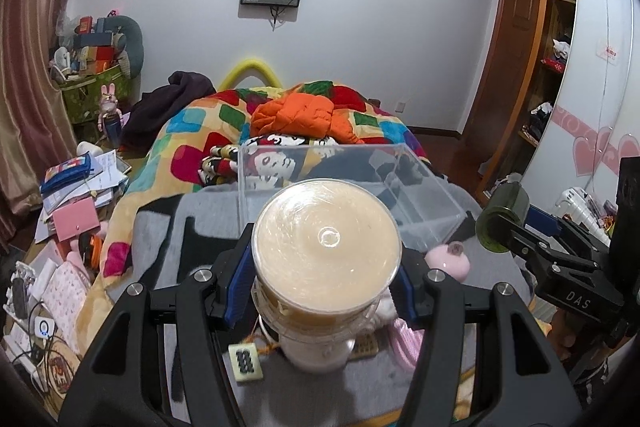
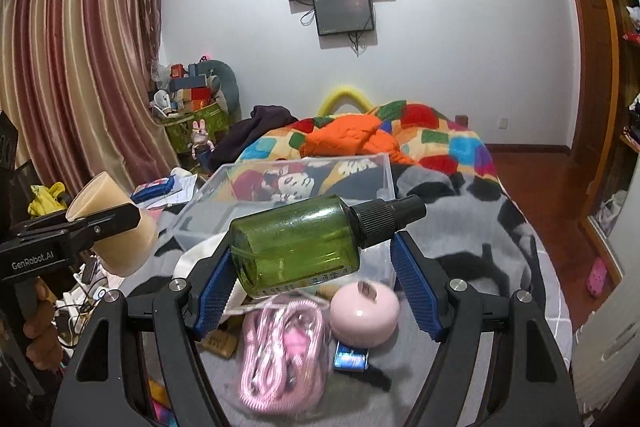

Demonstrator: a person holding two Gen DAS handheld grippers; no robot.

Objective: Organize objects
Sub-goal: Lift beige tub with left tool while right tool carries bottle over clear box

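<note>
2 tongs grip things above the bed: the left gripper (image 1: 320, 291) clamps a beige jar (image 1: 326, 243), the right gripper (image 2: 316, 287) a green bottle (image 2: 304, 243); a clear box (image 2: 296, 195) lies just beyond both.

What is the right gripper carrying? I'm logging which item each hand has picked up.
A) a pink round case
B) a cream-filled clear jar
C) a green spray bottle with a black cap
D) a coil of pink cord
C: the green spray bottle lies sideways between the right gripper fingers, raised above the pink round case and pink cord on the bed.
</note>
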